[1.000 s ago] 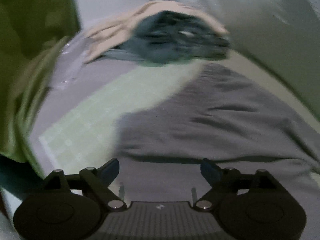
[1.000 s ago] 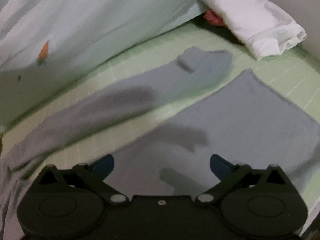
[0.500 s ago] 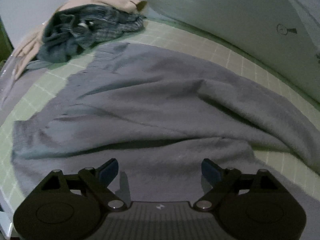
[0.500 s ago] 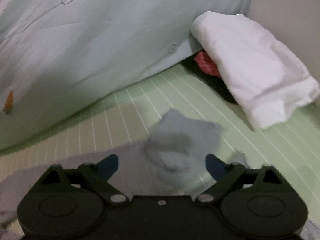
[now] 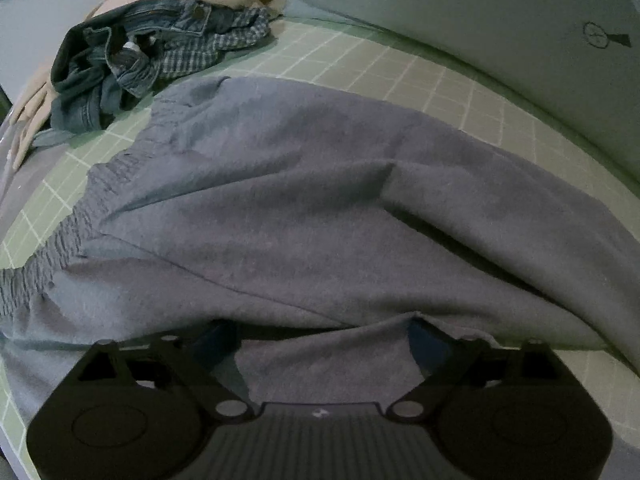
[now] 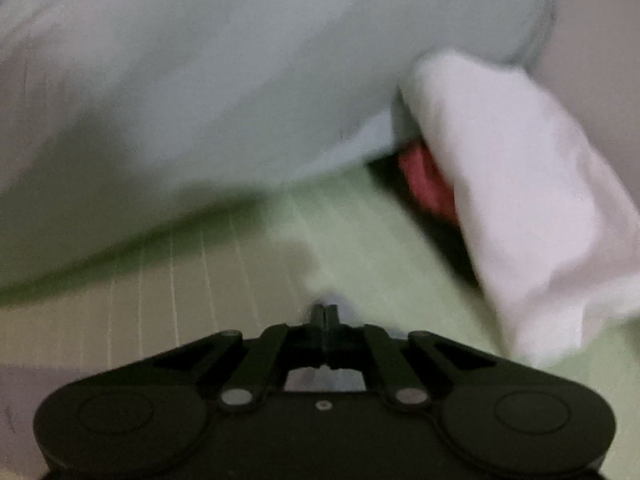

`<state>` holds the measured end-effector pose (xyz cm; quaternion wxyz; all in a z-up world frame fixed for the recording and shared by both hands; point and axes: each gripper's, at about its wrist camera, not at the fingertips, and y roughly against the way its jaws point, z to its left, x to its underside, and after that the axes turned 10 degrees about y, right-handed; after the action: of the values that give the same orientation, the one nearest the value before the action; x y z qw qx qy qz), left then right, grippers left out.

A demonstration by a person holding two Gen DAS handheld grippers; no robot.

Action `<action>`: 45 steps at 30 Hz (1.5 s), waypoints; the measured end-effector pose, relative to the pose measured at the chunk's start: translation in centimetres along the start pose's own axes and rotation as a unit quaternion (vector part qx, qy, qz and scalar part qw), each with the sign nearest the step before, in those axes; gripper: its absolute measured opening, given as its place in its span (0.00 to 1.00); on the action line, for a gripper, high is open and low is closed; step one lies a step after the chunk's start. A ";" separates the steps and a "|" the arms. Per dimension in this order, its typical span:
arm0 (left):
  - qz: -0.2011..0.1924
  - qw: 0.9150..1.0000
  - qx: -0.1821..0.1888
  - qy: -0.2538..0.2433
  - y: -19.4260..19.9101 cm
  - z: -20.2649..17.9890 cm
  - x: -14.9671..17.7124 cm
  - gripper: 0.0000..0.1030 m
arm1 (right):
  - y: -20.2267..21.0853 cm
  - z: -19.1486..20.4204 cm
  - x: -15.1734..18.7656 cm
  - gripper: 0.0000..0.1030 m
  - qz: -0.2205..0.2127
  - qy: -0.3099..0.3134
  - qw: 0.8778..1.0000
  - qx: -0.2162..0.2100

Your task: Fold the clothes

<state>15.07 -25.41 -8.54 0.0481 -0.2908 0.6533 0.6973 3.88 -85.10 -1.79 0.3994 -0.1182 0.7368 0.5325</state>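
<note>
Grey trousers (image 5: 320, 200) lie spread on the green checked sheet (image 5: 400, 68), with the gathered waistband (image 5: 80, 216) at the left. My left gripper (image 5: 324, 336) sits low over the near edge of the trousers. Its jaws are opening wide and a flap of grey cloth lies between the fingers, which do not press on it. In the right wrist view, my right gripper (image 6: 325, 314) is shut, its fingers pressed together. A small bit of the grey trouser cuff (image 6: 324, 380) shows at and behind the tips. The rest of that leg is hidden under the gripper.
A heap of jeans, a checked shirt and a beige garment (image 5: 140, 48) lies at the far left. A pale quilt (image 5: 480, 8) borders the sheet at the back. A white bundle of cloth (image 6: 520, 200) covers something red (image 6: 424, 184) at the right.
The left gripper swung over the trousers and sank to their near edge. The right gripper travelled along the leg to the cuff and shut on it.
</note>
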 end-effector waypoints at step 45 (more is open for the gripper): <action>0.014 1.000 0.013 0.019 -0.1 1.5 -0.6 1.00 | -0.9 -5.6 2.9 0.07 0.064 -0.023 0.996 0.065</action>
<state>15.11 -23.78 -8.34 0.0298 -0.2940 0.6668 0.6842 -0.08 -89.64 -3.89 0.3880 -0.0325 0.7669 0.5101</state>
